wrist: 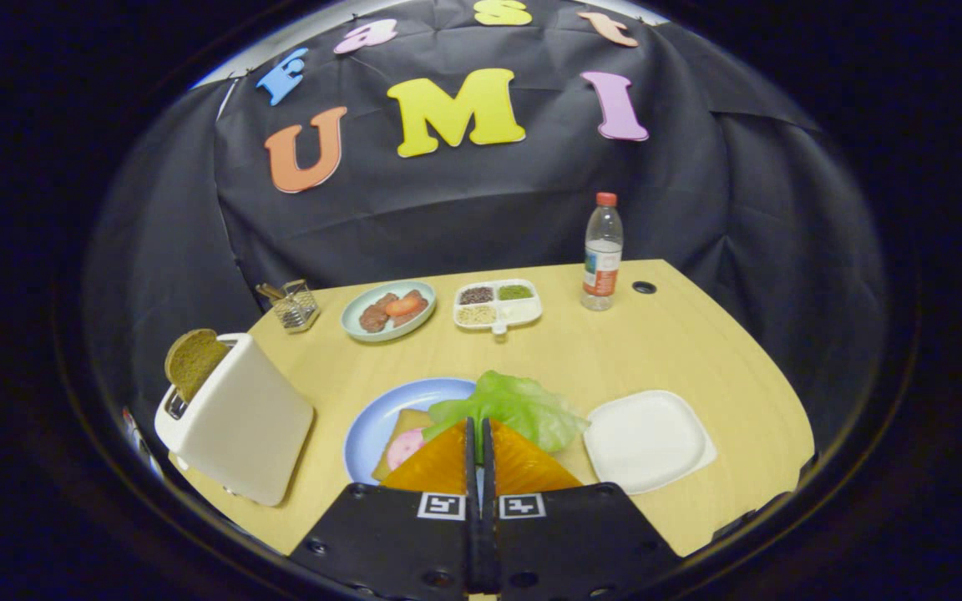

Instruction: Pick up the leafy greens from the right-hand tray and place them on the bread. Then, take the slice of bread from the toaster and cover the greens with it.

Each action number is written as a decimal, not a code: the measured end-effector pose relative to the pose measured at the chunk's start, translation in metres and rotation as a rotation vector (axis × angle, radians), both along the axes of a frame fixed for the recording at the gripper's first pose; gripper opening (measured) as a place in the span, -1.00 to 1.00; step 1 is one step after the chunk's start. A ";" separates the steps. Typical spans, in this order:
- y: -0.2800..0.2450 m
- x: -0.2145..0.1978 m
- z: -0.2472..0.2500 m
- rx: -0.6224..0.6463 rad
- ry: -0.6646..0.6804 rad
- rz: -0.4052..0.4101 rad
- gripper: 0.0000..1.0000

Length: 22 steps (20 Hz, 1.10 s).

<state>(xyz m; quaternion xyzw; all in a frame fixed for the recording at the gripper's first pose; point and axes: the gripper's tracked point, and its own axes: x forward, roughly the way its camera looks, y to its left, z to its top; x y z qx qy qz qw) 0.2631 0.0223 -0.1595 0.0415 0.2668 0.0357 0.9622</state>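
My gripper is shut on the leafy greens, a light green lettuce leaf pinched at its near edge and held between the blue plate and the white tray. The leaf spreads beyond the fingertips. Left of the fingers the blue plate carries a slice of bread with a pink round slice on it, partly hidden by the fingers. At the table's left edge a white toaster holds a brown slice of bread sticking up from its slot. The white square tray to the right lies bare.
Across the wooden table stand a wire basket, a pale green plate with meat and tomato, a divided white dish of grains and a water bottle. A round hole sits by the bottle.
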 end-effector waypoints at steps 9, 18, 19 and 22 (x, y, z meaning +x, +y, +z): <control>0.068 0.015 -0.065 -0.020 0.084 0.062 -0.99; 0.067 -0.005 -0.085 -0.029 0.127 0.065 -0.87; 0.065 -0.005 -0.083 -0.027 0.123 0.059 -0.84; 0.061 -0.009 -0.072 -0.034 0.091 0.050 -0.54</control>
